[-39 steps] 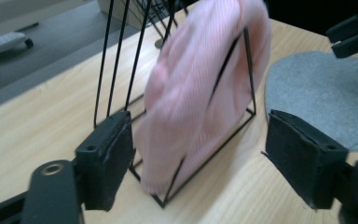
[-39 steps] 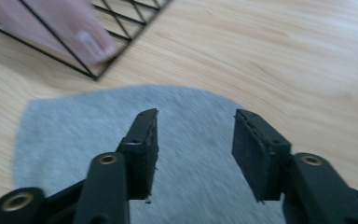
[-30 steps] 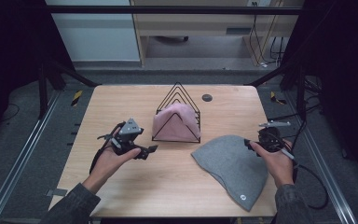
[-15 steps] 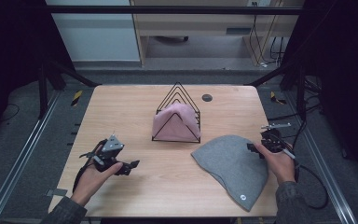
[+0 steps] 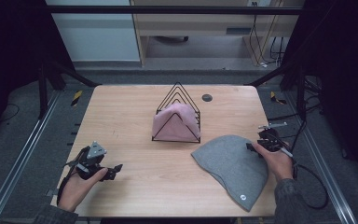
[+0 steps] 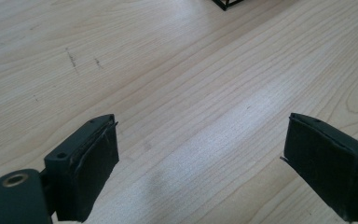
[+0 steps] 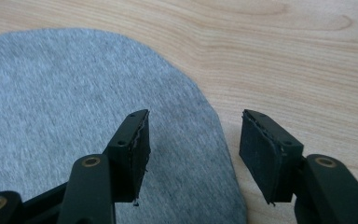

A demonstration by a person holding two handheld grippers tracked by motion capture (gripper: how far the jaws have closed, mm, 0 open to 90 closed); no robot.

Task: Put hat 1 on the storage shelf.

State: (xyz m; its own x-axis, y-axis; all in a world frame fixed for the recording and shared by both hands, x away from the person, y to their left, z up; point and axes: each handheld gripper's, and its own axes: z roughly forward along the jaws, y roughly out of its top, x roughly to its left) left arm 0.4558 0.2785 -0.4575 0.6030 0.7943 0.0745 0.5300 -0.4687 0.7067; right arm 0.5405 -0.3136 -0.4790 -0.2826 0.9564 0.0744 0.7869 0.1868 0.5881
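A grey knit hat point(image 5: 233, 163) lies flat on the front right of the wooden table point(image 5: 121, 112). At its right edge sits my right gripper point(image 5: 252, 146), whose jaws have just been closing. In the right gripper view the right gripper point(image 7: 193, 126) still stands open. One pad is over the grey hat point(image 7: 74, 102), the other over bare wood, and the hat's rim runs between them. A pink hat point(image 5: 175, 122) is draped over a black wire rack point(image 5: 179, 91) at mid-table. My left gripper point(image 5: 115, 168) is low at the front left. It point(image 6: 203, 123) is open over bare wood.
A small dark round disc point(image 5: 207, 97) lies behind the rack near the table's far edge. A cable point(image 5: 312, 186) trails from the right gripper off the table's right side. Metal frame rails point(image 5: 23, 149) run along both sides of the table.
My left gripper has drawn back from beside the rack to the front left corner and come lower. My right gripper stays at the grey hat's right edge, slightly lower.
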